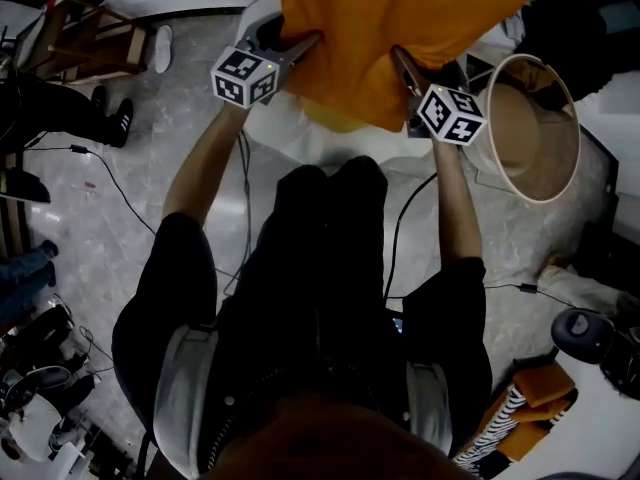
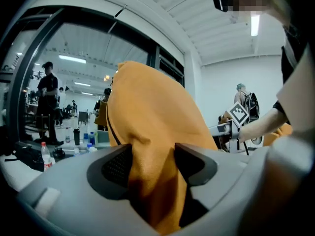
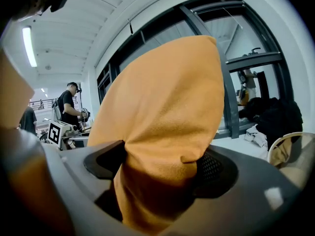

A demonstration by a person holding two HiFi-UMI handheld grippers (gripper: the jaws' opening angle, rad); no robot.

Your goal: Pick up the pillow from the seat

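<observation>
Our left gripper [image 1: 303,44] [image 2: 152,167] had its jaws partway closed on the left edge of the orange pillow [image 1: 400,23] [image 2: 150,114] [image 3: 167,102], with the fabric bunched between the two dark pads. Our right gripper [image 1: 403,68] [image 3: 157,168] pinched the pillow's right edge in the same way, its jaws standing wider around a thicker fold. The pillow hung between the two grippers, raised in front of us at the far end of the head view, with one corner drooping toward us between the marker cubes.

Just to its right stood a round beige chair [image 1: 573,158] [image 3: 290,154] with a pale rim. Below lay a grey marbled floor [image 1: 200,118] with black cables [image 1: 120,193] trailing across it. A wooden frame [image 1: 90,38] stood at the far left, and another orange cushion [image 1: 545,383] lay at the near right.

In the gripper views, tall dark-framed windows [image 3: 236,58] rose behind the pillow. A person in dark clothes [image 2: 47,102] stood well off to the left.
</observation>
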